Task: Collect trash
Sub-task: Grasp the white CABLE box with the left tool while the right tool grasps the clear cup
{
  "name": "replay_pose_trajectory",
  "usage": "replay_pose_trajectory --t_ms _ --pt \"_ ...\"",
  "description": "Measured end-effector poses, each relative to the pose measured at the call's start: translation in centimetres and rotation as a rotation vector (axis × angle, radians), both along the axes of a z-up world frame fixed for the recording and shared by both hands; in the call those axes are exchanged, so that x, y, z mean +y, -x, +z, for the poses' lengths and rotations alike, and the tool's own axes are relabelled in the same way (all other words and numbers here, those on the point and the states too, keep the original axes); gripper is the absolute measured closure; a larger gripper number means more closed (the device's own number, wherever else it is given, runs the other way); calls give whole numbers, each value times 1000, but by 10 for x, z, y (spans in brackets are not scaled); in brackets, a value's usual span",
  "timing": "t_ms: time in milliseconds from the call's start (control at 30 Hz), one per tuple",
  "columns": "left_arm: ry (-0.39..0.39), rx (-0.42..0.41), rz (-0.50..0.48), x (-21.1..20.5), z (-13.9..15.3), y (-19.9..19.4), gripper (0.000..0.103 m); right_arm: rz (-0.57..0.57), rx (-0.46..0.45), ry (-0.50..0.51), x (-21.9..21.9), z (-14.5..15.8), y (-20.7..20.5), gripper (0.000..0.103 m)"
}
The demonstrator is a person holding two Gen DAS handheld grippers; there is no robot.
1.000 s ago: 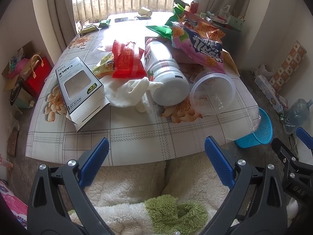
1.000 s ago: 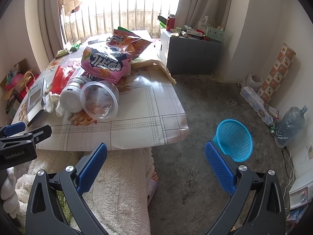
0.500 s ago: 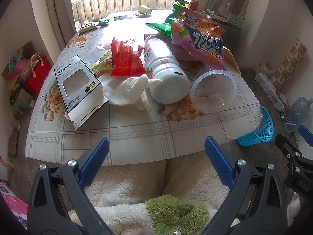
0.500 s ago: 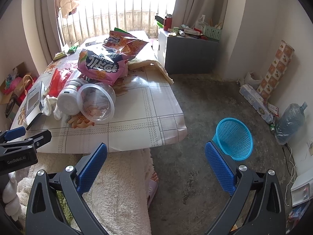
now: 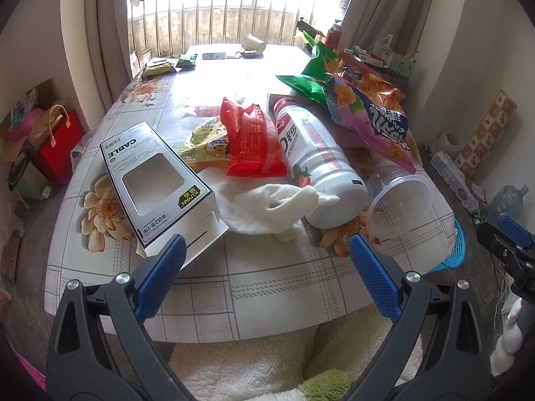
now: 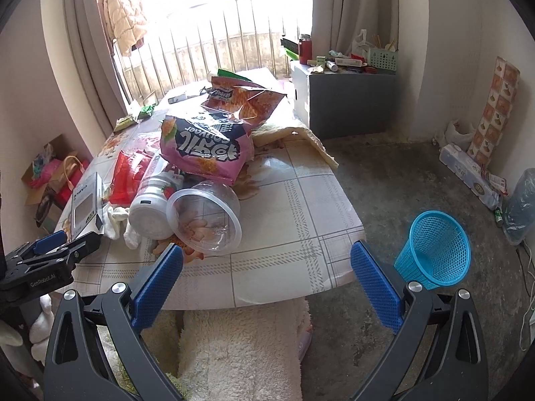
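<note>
Trash lies on the flowered table (image 5: 267, 287): a white cable box (image 5: 150, 183), a red wrapper (image 5: 254, 143), a white bottle on its side (image 5: 321, 163), a crumpled white cloth (image 5: 271, 207), a clear plastic cup (image 5: 398, 204) and a pink snack bag (image 5: 374, 123). My left gripper (image 5: 265, 260) is open and empty over the near table edge. My right gripper (image 6: 265, 267) is open and empty; the clear cup (image 6: 204, 217) lies just ahead of its left finger. A blue mesh bin (image 6: 434, 250) stands on the floor to the right.
A fluffy cream seat (image 6: 240, 351) is under the near table edge. A grey cabinet (image 6: 347, 100) stands behind the table. A red bag (image 5: 57, 147) and boxes sit on the floor at left. A paper cup (image 5: 252, 42) and small packets lie at the table's far end.
Both grippers have moved forward and closer to the table; the trash looks larger in both views. Both stay open and empty.
</note>
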State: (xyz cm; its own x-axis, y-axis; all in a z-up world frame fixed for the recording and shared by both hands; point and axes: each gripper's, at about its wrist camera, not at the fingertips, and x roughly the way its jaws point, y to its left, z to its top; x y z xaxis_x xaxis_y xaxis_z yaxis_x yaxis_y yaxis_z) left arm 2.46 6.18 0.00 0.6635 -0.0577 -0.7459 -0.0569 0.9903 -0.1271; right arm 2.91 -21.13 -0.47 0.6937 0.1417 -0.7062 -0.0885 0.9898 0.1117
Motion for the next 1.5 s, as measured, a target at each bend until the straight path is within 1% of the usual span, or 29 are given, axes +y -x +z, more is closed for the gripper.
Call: replay_pose_trajectory --t_ms 67,133,200,233,367,400,433,500,567,733,833,900,933,1033,1067,1133,1200,1267,1333,1367,1400,1467,1500 --pt "23 -48 30 25 4 -5 9 24 -7 -27 8 0 -7 6" --pt "29 -60 76 51 5 -16 9 41 -11 -47 14 -1 -14 6" --pt "23 -18 151 76 2 -34 9 57 -11 -71 20 -2 -20 6" --pt "34 12 187 88 -1 -44 9 63 -9 -77 22 -3 -23 6" --pt "110 133 312 122 -16 -80 9 67 2 -87 25 -9 -33 6" --pt "124 148 322 127 -21 -87 9 63 8 -88 23 -11 -37 6" --pt "116 162 334 129 -24 -94 9 58 13 -93 21 -13 -39 6" --pt "64 188 353 129 -32 -106 9 45 27 -102 17 -18 -42 6" --pt "28 204 364 129 -39 -114 9 31 44 -106 12 -25 -47 6" --pt "33 209 399 132 -47 -127 9 4 69 -129 1 -37 -56 6" --pt "44 201 430 136 -42 -126 9 -1 72 -138 -3 -39 -59 6" --pt "49 187 428 134 -38 -127 9 0 74 -137 -4 -40 -61 6" --pt "38 192 420 132 -38 -128 9 -1 75 -137 -4 -41 -62 6" --pt "-26 248 395 124 -48 -132 9 -6 78 -149 -6 -44 -64 6" --pt "-33 268 393 125 -53 -131 9 -7 79 -154 -6 -44 -63 6" --pt "-20 292 399 128 -59 -128 9 -9 75 -156 -7 -43 -62 6" --pt "-19 289 376 131 -60 -124 9 -8 69 -149 -8 -41 -59 6" --pt "-17 275 325 132 -58 -117 9 -5 62 -148 -10 -39 -56 6" --pt "-22 270 294 136 -57 -111 9 5 58 -159 -11 -37 -55 6" --pt "-25 268 287 138 -57 -107 14 10 59 -165 -12 -37 -54 6" --pt "-35 265 283 140 -57 -104 15 15 63 -171 -12 -38 -54 7" --pt "-43 259 274 145 -57 -98 16 28 77 -180 -10 -39 -54 15" --pt "-39 257 270 147 -57 -95 16 35 84 -182 -8 -41 -54 17"
